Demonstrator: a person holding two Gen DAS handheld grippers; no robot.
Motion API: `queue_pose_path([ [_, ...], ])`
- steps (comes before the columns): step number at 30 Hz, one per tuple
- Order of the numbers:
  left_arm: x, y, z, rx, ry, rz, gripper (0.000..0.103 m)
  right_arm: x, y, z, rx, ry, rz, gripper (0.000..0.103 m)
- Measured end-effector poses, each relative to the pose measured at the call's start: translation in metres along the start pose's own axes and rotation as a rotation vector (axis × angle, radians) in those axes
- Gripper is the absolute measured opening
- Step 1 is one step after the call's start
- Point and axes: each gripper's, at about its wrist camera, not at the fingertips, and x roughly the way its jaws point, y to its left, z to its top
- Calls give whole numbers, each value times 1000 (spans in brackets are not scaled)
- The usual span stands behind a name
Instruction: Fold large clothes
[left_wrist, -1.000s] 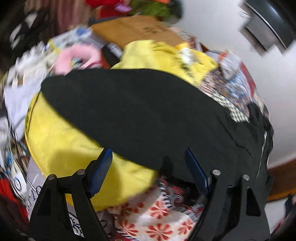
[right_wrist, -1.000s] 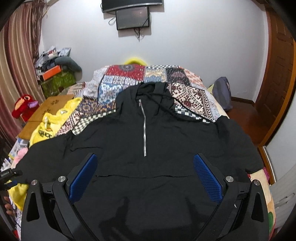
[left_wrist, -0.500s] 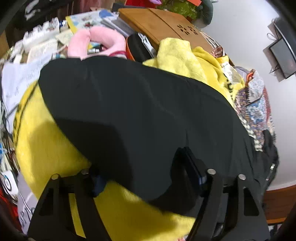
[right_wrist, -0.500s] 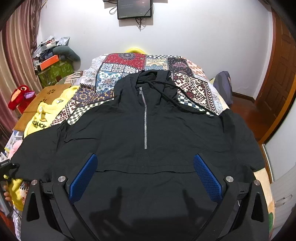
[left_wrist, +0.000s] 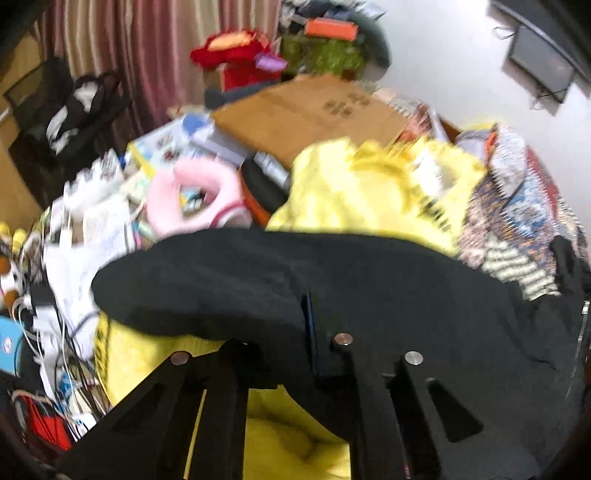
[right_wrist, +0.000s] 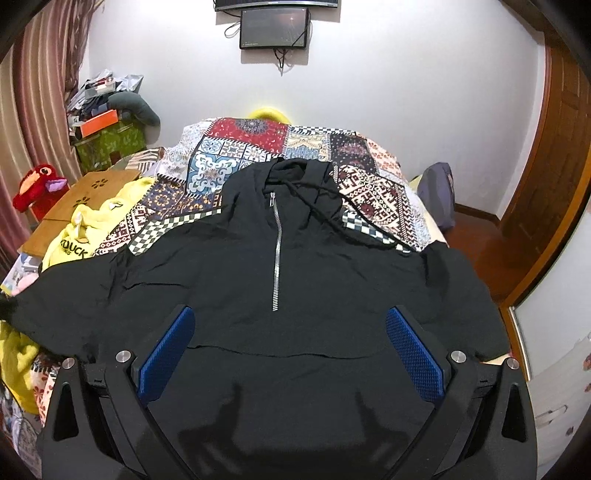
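Note:
A black zip hoodie (right_wrist: 295, 266) lies face up, spread across a patchwork bedspread (right_wrist: 258, 140), hood toward the wall. My right gripper (right_wrist: 290, 314) hovers open over its lower front, both blue pads (right_wrist: 166, 350) clear of the cloth. The hoodie's left sleeve (left_wrist: 221, 280) hangs over a yellow garment (left_wrist: 369, 195) at the bed's left edge. My left gripper (left_wrist: 306, 306) is closing its jaws on that sleeve, with black cloth pinched between the fingers. This view is motion-blurred. In the right wrist view the same sleeve (right_wrist: 66, 295) reaches the left edge.
A wooden lap table (left_wrist: 314, 110), a pink neck pillow (left_wrist: 192, 199), papers and cables crowd the floor left of the bed. A red plush toy (right_wrist: 37, 181) and boxes stand by the curtain. A bag (right_wrist: 436, 192) and a wooden door (right_wrist: 546, 184) are on the right.
My left gripper's jaws went from wide open around the sleeve to pinched on it, and the left hand lifted and tilted up. The right gripper stayed open and nearly still.

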Motion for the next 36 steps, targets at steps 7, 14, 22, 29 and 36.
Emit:
queue_pose_path([
  [7, -70, -55, 32, 77, -166, -118, 7, -5, -12, 4, 2, -26, 12, 103],
  [14, -127, -153, 45, 203, -264, -310, 6, -9, -31, 6, 35, -46, 13, 103],
  [22, -149, -294, 11, 418, -240, -495, 6, -4, -61, 1, 63, -40, -20, 103],
  [29, -143, -393, -67, 661, -125, -611, 6, 3, -86, -6, 95, -11, -44, 103],
  [36, -117, -450, -154, 907, 70, -633, 6, 11, -105, -15, 117, 25, -65, 103],
])
